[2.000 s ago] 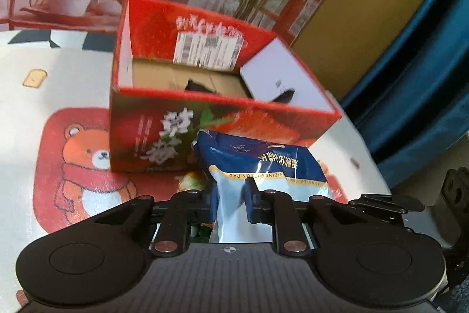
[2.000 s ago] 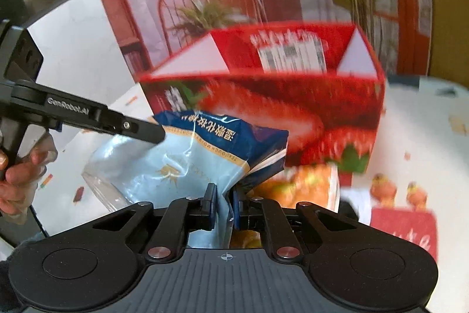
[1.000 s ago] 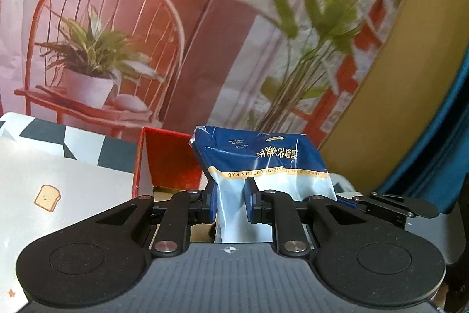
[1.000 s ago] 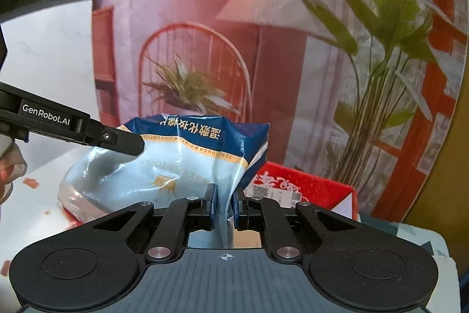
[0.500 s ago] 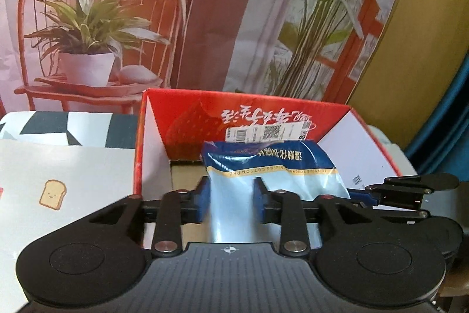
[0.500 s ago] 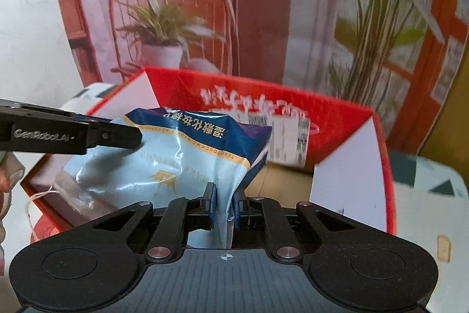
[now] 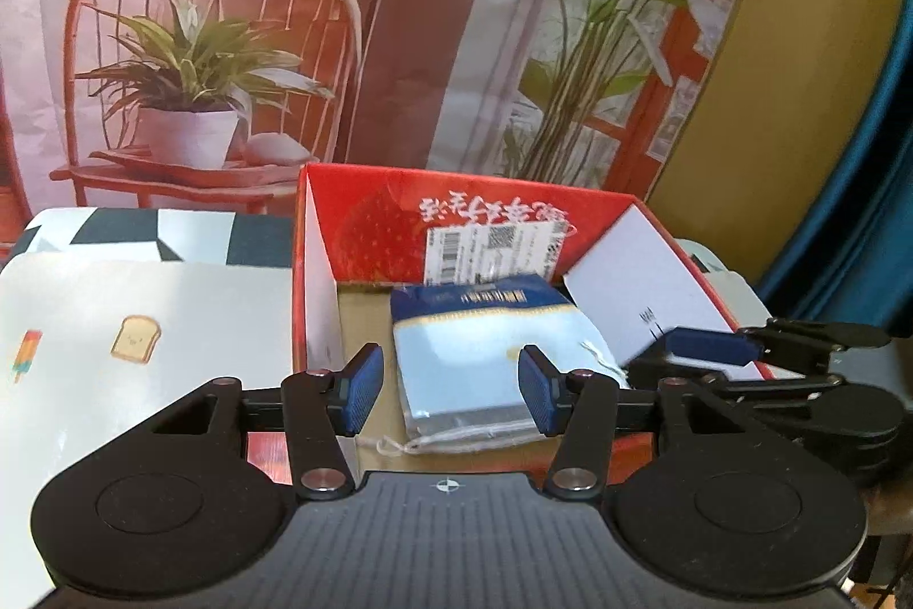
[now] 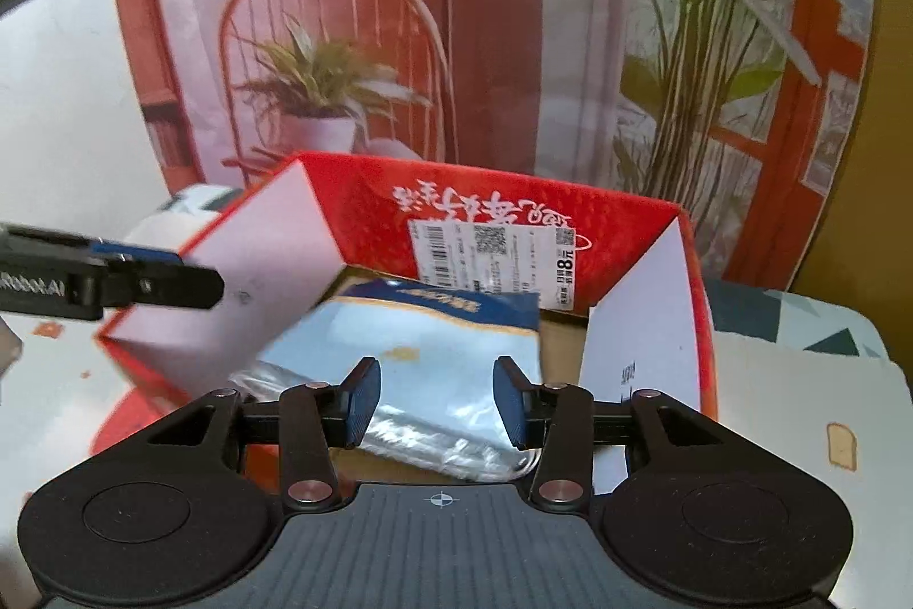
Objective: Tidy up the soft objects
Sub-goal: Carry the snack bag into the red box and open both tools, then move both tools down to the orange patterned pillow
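1. The blue cotton-pad pack (image 7: 473, 352) lies flat on the floor of the red box (image 7: 365, 232), mid-frame in both views.
2. The left gripper (image 7: 451, 389) has just been opening; its jaws stand apart, clear of the pack.
3. The right gripper (image 8: 436, 400) has likewise just spread, gripping nothing.
4. A white printed tablecloth (image 7: 142, 301) fills the left view's left side.

light: warm, bright | right view: motion-blurred | edges: fisheye-bent, dark corners
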`<state>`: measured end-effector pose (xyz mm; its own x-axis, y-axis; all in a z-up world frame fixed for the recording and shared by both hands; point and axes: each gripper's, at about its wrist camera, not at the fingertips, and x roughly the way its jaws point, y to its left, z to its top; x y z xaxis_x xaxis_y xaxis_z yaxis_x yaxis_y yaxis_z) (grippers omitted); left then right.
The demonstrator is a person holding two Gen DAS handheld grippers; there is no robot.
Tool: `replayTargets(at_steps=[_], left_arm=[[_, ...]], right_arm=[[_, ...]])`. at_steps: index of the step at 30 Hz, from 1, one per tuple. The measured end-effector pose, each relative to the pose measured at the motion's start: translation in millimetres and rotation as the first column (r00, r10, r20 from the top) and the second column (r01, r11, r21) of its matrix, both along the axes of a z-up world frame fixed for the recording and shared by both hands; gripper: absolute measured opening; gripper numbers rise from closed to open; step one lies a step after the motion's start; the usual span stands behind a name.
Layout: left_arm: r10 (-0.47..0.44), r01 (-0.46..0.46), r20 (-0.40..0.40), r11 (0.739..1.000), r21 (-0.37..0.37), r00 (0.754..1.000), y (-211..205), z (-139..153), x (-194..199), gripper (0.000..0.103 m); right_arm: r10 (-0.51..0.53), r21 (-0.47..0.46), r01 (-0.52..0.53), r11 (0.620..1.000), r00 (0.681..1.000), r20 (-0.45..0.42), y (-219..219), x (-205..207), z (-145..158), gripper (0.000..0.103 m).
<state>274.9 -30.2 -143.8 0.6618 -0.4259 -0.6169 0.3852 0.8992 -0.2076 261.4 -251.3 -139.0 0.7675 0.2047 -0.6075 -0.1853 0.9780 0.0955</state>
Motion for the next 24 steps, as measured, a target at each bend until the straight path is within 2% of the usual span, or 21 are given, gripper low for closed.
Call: replayTargets(at_steps=[5,10,24], left_arm=[[0.005,-0.005,0.019,1.000,-0.014,1.000,9,1,-38,0.055],[-0.001,0.001,0.036,1.000,-0.004,0.999,8,-4,-69,0.055],[-0.027,0.028,-0.034,1.000,0.009,0.999,-1,-42,-103,0.055]], right_arm=[[0.028,0.041,-0.031,0.999,0.997,0.074,-4,-46,14,0.041],[0.031,0.068,-0.038,0.997,0.995,0.092,-9,-87,9,0.041],[0.011,0.081,-0.009,0.997,1.000,-0.016,1,-143,-54,0.041]])
